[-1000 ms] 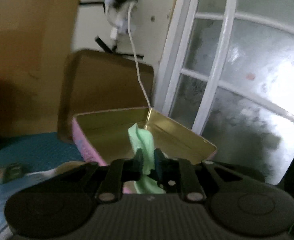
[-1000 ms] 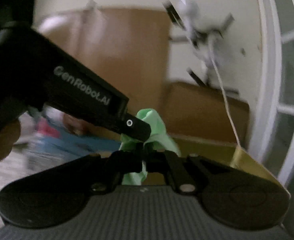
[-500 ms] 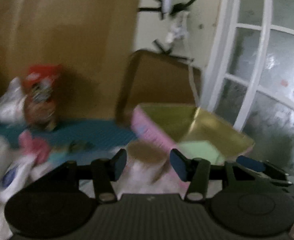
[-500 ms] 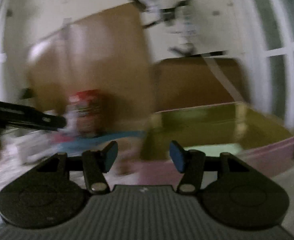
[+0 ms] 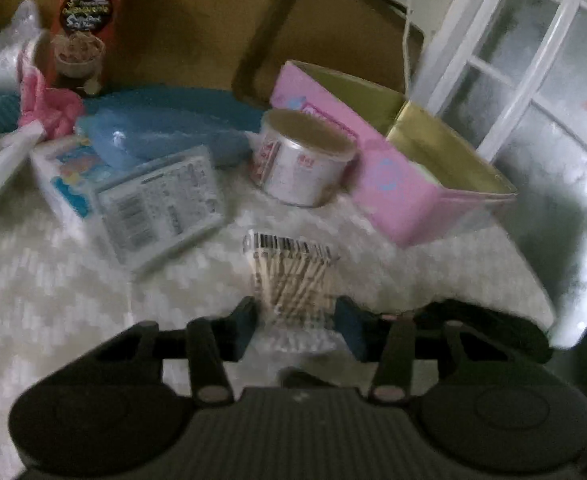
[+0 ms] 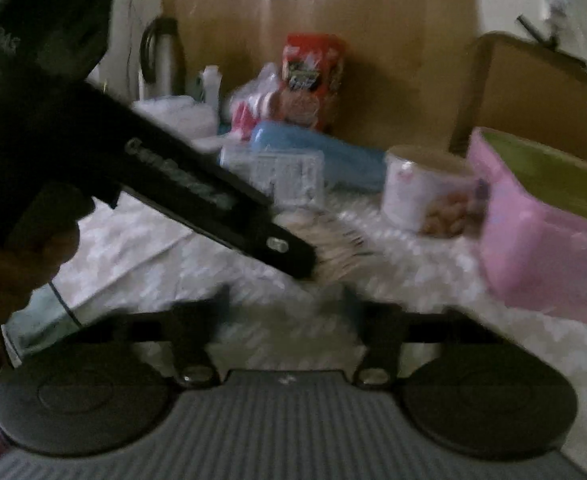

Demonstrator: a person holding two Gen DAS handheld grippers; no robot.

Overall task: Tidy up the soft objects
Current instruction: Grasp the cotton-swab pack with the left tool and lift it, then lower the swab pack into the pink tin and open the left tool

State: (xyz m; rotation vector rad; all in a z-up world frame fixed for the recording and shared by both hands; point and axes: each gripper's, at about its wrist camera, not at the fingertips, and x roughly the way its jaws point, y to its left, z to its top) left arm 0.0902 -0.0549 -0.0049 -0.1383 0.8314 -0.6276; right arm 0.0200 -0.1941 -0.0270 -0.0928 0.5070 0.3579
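Note:
A clear packet of cotton swabs point(image 5: 293, 276) with a barcode lies on the white patterned cloth point(image 5: 53, 288). My left gripper point(image 5: 297, 324) is open, its fingers on either side of the packet's near end. The open pink tin point(image 5: 393, 184) with a gold inside stands at the right; a pale green cloth edge point(image 5: 423, 169) shows inside it. In the right wrist view my right gripper point(image 6: 285, 308) is open and empty above the cloth, just behind the left gripper's black body point(image 6: 197, 192), which reaches the swab packet point(image 6: 333, 240). The pink tin point(image 6: 541, 232) is at the right.
A round can point(image 5: 301, 160), a blue-white wipes pack point(image 5: 141, 200), a blue pouch point(image 5: 165, 128), a pink fabric item point(image 5: 49, 112) and a red snack box point(image 5: 81, 28) crowd the back. The tin's lid point(image 5: 325, 36) leans against the brown wall. A window frame point(image 5: 493, 60) stands at the right.
Both grippers let go of the green cloth, which now lies in the tin, and opened. Both swung down and left to the table; the left now straddles the swab packet.

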